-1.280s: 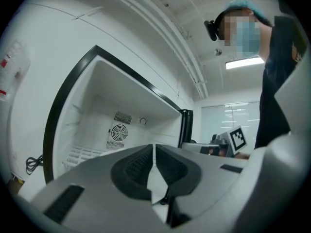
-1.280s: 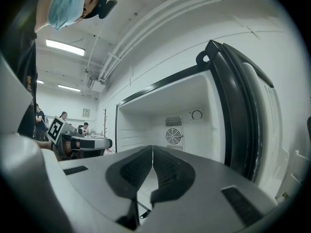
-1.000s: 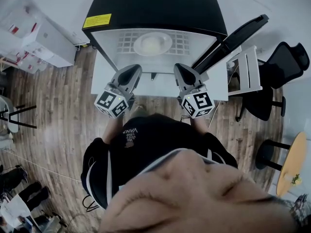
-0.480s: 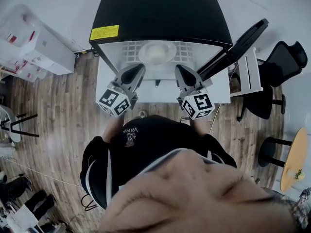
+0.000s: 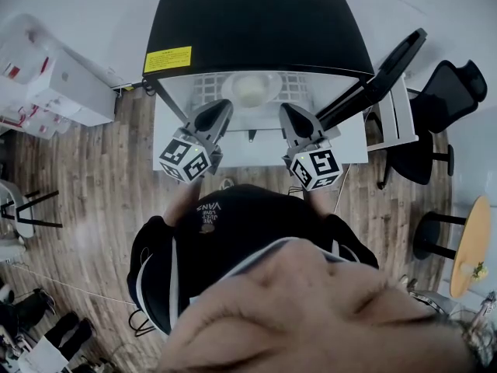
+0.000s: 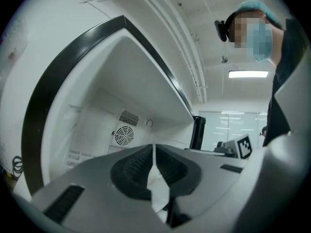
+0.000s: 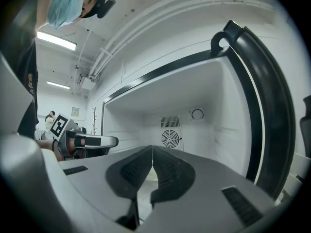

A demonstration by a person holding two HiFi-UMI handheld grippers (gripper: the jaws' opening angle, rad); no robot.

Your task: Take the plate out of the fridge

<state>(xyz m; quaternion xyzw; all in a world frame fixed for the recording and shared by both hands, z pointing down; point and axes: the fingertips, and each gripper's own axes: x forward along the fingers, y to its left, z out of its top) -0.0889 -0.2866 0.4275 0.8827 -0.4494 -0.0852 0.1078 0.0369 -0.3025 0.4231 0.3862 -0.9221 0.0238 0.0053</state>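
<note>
A white plate (image 5: 250, 88) lies on the wire shelf (image 5: 203, 88) inside the open black-topped fridge (image 5: 256, 22), seen in the head view. My left gripper (image 5: 224, 107) and right gripper (image 5: 286, 108) hang side by side just in front of the fridge opening, short of the plate. Both are shut with nothing between the jaws. In the left gripper view the shut left gripper (image 6: 154, 148) points into the white fridge interior with its fan grille (image 6: 124, 136). The right gripper (image 7: 152, 150) faces the same back wall and fan (image 7: 170, 139). The jaws hide the plate in both gripper views.
The fridge door (image 5: 384, 62) stands open to the right, with door shelves (image 5: 396, 115). White boxes (image 5: 58, 84) sit at the left. A black chair (image 5: 458, 95), a stool (image 5: 435, 239) and a round wooden table (image 5: 470, 255) stand at the right on the wood floor.
Both grippers and the head have moved a little closer to the fridge. The plate now sits partly under the fridge's top edge. The jaws stayed shut.
</note>
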